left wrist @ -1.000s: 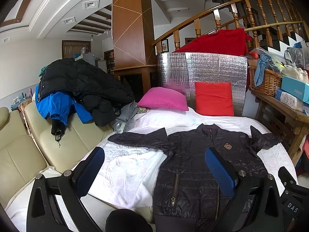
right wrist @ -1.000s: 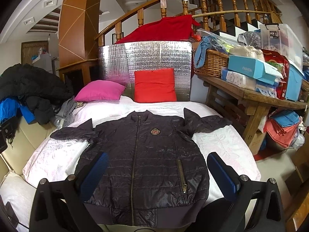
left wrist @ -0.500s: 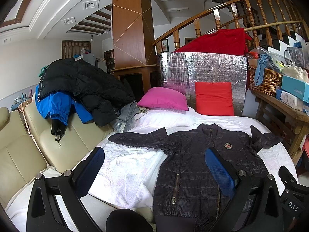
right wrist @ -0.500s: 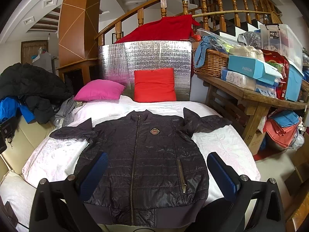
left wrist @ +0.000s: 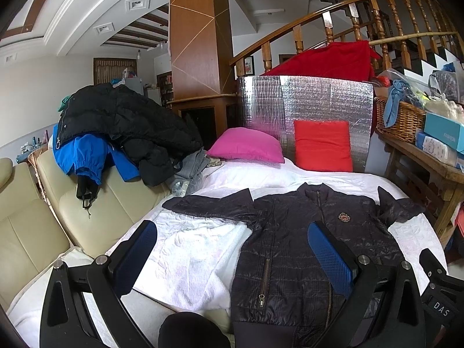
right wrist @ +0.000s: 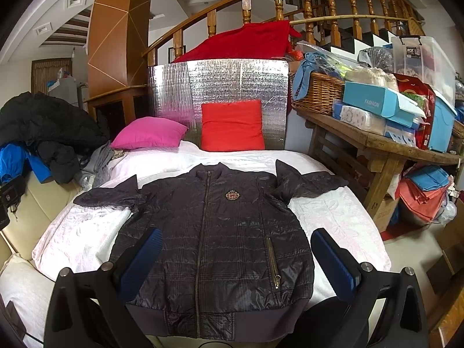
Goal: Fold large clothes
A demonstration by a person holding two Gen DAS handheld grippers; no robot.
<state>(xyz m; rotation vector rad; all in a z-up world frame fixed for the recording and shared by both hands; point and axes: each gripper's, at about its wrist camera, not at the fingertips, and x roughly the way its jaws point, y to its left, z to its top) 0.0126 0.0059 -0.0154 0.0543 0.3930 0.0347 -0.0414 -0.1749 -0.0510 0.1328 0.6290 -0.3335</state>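
A dark quilted jacket (right wrist: 214,232) lies flat and face up on the white bed cover (right wrist: 333,214), zipped, with both sleeves spread out to the sides. It also shows in the left wrist view (left wrist: 293,246). My left gripper (left wrist: 232,249) is open and empty, held above the jacket's near left edge and the bed cover (left wrist: 188,255). My right gripper (right wrist: 236,256) is open and empty, held above the jacket's lower hem. Neither gripper touches the jacket.
A pink pillow (right wrist: 148,132) and a red pillow (right wrist: 232,126) lean against a silver foil panel (right wrist: 217,87) at the bed's far end. A cream sofa (left wrist: 58,217) piled with coats (left wrist: 121,121) stands left. A cluttered wooden table (right wrist: 377,142) stands right.
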